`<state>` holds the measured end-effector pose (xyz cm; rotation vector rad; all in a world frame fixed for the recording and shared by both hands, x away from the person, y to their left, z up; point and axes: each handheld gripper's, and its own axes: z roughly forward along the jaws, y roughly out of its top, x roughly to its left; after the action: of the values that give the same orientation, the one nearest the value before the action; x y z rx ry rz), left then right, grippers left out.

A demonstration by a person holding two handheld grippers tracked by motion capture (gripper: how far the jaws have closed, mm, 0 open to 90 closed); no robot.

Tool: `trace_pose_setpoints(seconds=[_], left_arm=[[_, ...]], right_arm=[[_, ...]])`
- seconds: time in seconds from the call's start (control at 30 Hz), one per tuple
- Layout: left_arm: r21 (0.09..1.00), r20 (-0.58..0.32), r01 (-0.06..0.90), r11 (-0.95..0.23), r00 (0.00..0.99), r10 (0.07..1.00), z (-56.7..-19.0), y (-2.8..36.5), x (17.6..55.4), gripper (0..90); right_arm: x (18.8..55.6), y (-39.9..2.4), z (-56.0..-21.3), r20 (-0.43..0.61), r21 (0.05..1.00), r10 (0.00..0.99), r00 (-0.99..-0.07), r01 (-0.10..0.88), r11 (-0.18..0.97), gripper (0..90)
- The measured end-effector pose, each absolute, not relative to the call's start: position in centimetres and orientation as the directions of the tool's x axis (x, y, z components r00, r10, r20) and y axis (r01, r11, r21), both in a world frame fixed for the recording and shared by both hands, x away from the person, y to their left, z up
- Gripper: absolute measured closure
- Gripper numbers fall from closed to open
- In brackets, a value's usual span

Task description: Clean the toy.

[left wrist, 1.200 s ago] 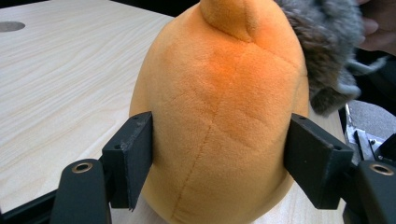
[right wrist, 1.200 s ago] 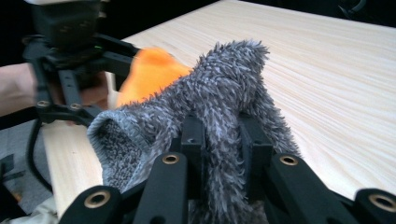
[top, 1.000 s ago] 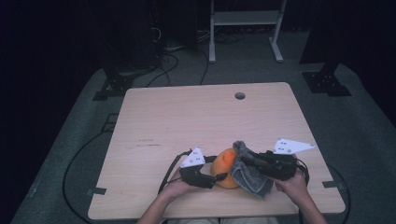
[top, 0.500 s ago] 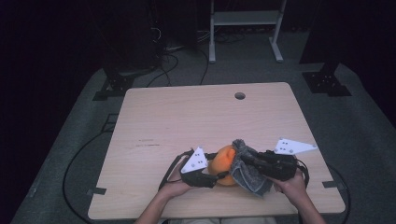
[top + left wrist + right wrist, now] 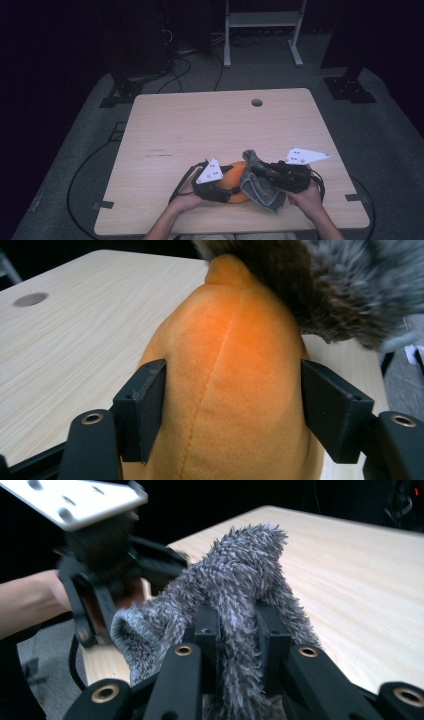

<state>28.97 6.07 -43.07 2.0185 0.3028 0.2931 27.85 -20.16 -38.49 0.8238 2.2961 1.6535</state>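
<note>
An orange plush toy (image 5: pixel 234 176) lies at the near edge of the wooden table (image 5: pixel 200 130), with a grey furry cover (image 5: pixel 257 189) draped over its right side. My left gripper (image 5: pixel 231 189) comes in from the left. In the left gripper view its pads press both flanks of the orange plush (image 5: pixel 230 365), and the jaws (image 5: pixel 232 410) have just been opening a little with the toy still between them. My right gripper (image 5: pixel 256 172) comes in from the right and is shut on a fold of the grey fur (image 5: pixel 240 565), pinched between its fingers (image 5: pixel 239 630).
A round cable hole (image 5: pixel 257 102) sits near the table's far edge. Behind the table stand a white frame (image 5: pixel 260 30) and black stand bases (image 5: pixel 120 95), with cables on the grey floor. Tape strips mark the table's near corners.
</note>
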Motion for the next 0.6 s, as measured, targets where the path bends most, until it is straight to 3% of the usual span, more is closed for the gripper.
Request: trace_pose_setpoints(seconds=[0.1, 0.37, 0.5, 0.6], left_arm=[[0.879, 0.115, 0.054, -0.474, 0.940, 0.321, -43.0, 5.6, 28.5, 28.9], [0.889, 0.092, 0.076, -0.451, 0.936, 0.340, -43.3, 5.9, 29.0, 28.5], [0.889, 0.106, 0.061, -0.454, 0.937, 0.333, -43.3, 5.4, 28.7, 27.5], [0.891, 0.099, 0.048, -0.451, 0.949, 0.298, -43.2, 5.7, 28.6, 23.3]], right_arm=[[28.0, -19.2, -38.7, 0.099, 0.908, 0.560, -0.823, 0.305, 0.287, 74.3], [29.1, -22.5, -40.4, 0.172, 0.890, 0.638, -0.750, 0.396, 0.226, 75.2], [28.1, -21.4, -39.0, 0.141, 0.915, 0.591, -0.794, 0.332, 0.229, 75.0], [27.8, -19.7, -39.1, 0.074, 0.899, 0.569, -0.819, 0.301, 0.317, 74.8]])
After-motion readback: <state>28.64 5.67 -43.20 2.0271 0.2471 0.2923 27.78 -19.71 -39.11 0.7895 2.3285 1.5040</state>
